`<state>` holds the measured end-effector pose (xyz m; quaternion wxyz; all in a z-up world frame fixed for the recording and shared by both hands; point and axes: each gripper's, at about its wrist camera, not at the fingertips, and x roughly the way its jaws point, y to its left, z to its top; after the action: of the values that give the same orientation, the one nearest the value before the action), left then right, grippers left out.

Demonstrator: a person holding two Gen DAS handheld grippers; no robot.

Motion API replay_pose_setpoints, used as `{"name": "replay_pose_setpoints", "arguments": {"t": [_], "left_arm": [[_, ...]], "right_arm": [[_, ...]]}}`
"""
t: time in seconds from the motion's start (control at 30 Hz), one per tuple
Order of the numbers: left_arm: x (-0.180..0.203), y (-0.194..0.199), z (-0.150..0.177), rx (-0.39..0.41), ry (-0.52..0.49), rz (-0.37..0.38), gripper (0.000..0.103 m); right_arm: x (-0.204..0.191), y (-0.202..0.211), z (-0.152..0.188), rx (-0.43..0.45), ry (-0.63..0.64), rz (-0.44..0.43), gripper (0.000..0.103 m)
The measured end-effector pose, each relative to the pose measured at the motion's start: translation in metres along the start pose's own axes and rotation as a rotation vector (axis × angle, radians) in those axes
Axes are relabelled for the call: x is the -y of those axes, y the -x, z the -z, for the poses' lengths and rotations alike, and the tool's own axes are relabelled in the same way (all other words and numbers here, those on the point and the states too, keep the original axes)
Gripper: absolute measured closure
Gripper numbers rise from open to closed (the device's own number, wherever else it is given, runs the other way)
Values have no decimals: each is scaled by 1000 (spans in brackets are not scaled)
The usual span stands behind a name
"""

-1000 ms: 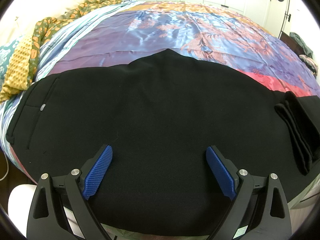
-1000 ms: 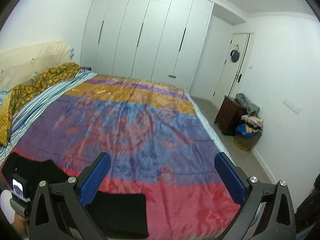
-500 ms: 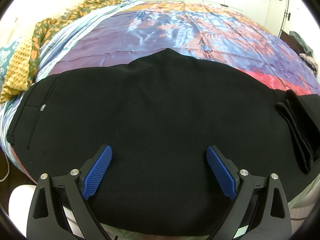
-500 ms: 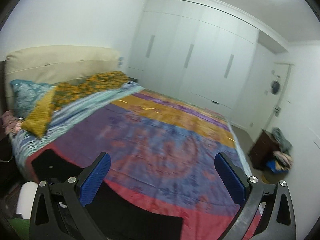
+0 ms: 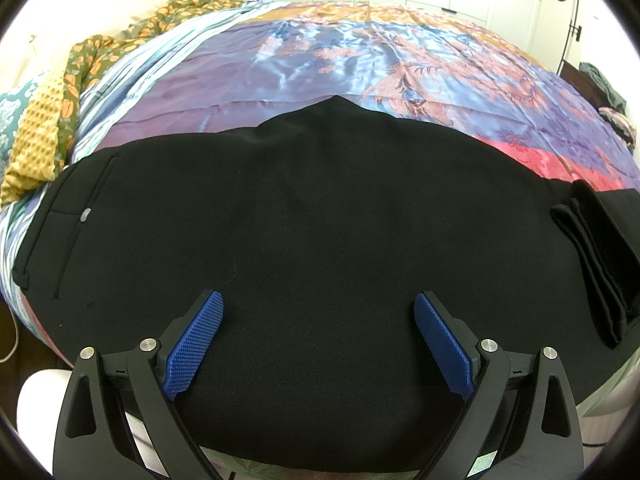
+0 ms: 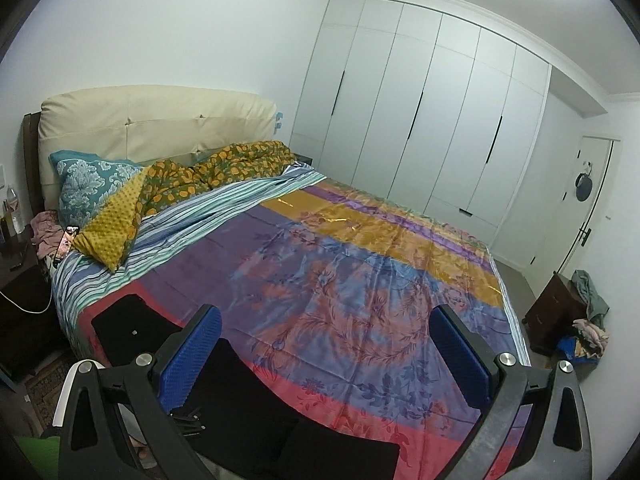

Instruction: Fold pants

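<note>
Along the near edge of the bed, in the left wrist view, the black pants [image 5: 304, 216] lie spread flat over the shiny patterned bedspread [image 5: 392, 60]. Their waistband end, with a pocket seam and a small pale button [image 5: 85, 214], sits to the left. At the right end the fabric is doubled into a stack of folded layers [image 5: 596, 256]. The left gripper [image 5: 318, 344] hovers low above the middle of the pants, its blue-padded jaws spread wide with nothing between them; whether the pads touch the cloth cannot be told. A mustard and orange-leaf blanket [image 5: 44, 128] lies bunched at the far left.

From the right wrist view, the right gripper [image 6: 326, 354] is raised well above the bed and looks across the whole room, jaws likewise wide apart and empty. The pants [image 6: 248, 384] show as a dark strip along the bed's near edge at lower left, partly hidden behind the left finger [image 6: 190, 356]. Beyond are the cream headboard [image 6: 152, 120], a teal patterned pillow [image 6: 90, 184], white wardrobe doors [image 6: 432, 120] and a dark side cabinet [image 6: 552, 312] with clothes heaped on and beside it.
</note>
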<state>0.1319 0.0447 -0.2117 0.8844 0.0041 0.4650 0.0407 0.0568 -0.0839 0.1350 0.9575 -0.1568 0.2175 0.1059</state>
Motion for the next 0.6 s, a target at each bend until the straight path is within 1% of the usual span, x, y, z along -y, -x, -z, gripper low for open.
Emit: {"name": "replay_pose_setpoints", "arguments": {"t": [0.2, 0.6], "left_arm": [[0, 0, 0, 0, 0, 0, 6], [0, 0, 0, 0, -1, 0, 6]], "right_arm": [[0, -9, 2, -29, -3, -15, 0], [-6, -14, 6, -51, 14, -23, 1]]}}
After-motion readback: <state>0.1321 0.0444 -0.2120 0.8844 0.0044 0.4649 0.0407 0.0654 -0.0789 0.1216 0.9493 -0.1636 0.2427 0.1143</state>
